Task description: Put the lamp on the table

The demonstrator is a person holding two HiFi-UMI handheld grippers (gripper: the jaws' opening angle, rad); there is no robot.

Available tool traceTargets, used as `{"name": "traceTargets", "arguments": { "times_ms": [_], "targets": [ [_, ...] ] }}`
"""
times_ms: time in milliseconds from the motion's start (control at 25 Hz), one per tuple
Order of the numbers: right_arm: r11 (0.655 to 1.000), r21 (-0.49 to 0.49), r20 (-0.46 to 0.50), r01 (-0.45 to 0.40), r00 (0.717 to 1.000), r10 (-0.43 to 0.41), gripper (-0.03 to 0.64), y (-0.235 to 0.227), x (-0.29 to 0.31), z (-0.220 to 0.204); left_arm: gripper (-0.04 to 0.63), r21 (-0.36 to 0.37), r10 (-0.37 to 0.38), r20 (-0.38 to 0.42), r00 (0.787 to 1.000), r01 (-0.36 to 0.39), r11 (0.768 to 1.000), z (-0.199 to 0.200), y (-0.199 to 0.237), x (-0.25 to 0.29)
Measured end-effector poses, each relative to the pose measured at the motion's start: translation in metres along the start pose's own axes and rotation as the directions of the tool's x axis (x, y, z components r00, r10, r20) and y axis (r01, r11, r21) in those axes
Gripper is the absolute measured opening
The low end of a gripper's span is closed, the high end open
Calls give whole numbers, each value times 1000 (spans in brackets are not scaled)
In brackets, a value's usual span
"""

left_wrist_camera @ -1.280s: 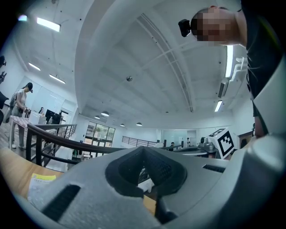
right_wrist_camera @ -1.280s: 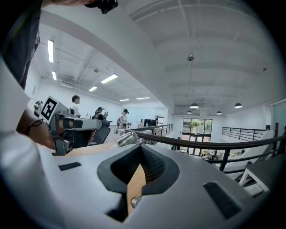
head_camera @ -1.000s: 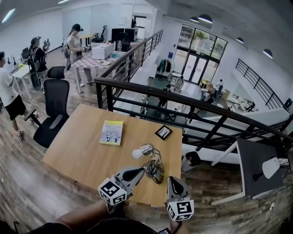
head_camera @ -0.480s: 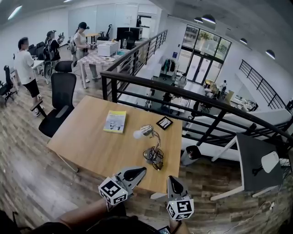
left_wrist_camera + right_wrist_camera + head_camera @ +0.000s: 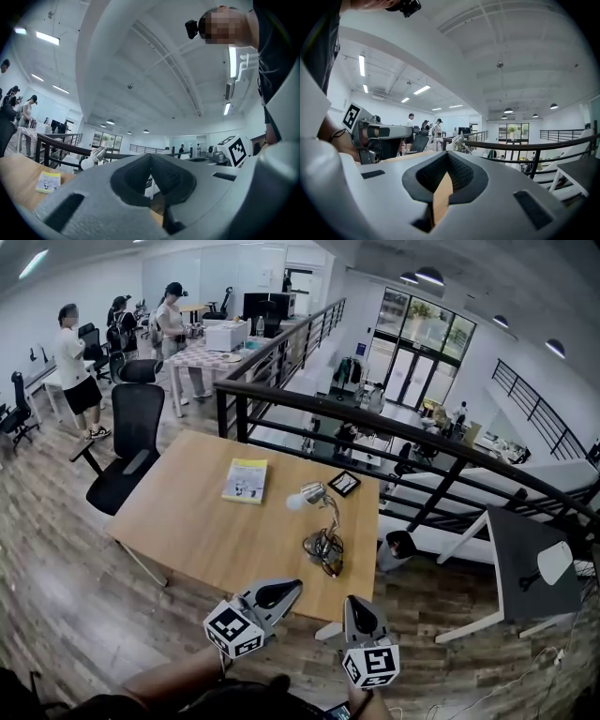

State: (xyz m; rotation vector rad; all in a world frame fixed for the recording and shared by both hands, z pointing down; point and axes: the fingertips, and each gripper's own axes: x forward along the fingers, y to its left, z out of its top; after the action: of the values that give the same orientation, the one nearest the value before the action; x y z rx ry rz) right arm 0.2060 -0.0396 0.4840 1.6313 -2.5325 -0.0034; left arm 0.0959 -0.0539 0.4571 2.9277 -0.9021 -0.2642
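Noting lamp (image 5: 324,549) standing upright on tabletop (image 5: 187,521), toward its right edge. Noting left claw (image 5: 286,588) and right claw (image 5: 354,607) hovering off the near edge, both pinched together, gripping nothing.

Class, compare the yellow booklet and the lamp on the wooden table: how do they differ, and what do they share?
Pose: the yellow booklet lies flat; the lamp stands, its neck curving up to a tilted head.
Colour: the booklet is yellow; the lamp is silvery with a white bulb.
Position: the booklet lies left of the lamp, which is nearer the right edge of the wooden table.
Both rest on that table, with nothing gripping them.
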Motion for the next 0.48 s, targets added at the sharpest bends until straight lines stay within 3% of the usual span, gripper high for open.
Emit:
{"name": "traceTargets", "arguments": {
  "times_ms": [480],
  "targets": [
    [999, 11, 4, 34, 999, -34, 17, 101, -8, 12, 8, -23, -33, -18, 999, 33, 999, 13, 8, -92]
  ]
}}
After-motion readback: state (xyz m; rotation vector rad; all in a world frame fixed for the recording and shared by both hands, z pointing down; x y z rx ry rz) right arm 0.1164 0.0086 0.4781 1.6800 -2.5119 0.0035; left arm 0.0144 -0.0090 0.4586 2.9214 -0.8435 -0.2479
